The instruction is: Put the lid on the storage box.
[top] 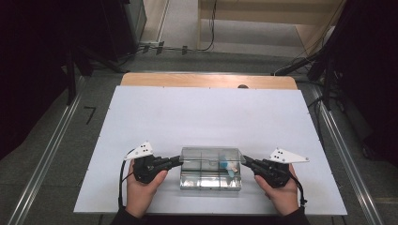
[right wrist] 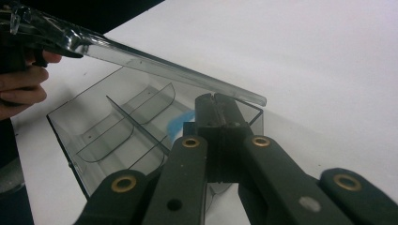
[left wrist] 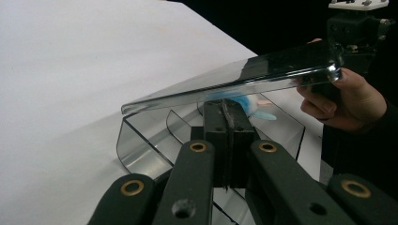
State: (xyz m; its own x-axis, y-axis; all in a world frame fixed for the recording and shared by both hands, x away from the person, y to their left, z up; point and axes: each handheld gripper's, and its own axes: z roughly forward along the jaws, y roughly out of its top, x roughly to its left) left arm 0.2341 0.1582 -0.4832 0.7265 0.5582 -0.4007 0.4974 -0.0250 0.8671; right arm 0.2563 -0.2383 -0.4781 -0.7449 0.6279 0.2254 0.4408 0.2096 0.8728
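Lid (left wrist: 244, 77) half-raised over the clear box (top: 210, 180), both grippers (top: 179, 161) (top: 244, 160) clenched at the box's ends; blue item (top: 228, 165) remains inside.

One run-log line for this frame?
left tool: shut, at box left end | right tool: shut, at right end | lid: raised | blue item: inside

Clear glossy plastic box (top: 210, 174) with a smooth lid (left wrist: 234, 77); matt white counter (top: 197, 117); matt black claw (left wrist: 228, 123) with brass-coloured rivets.
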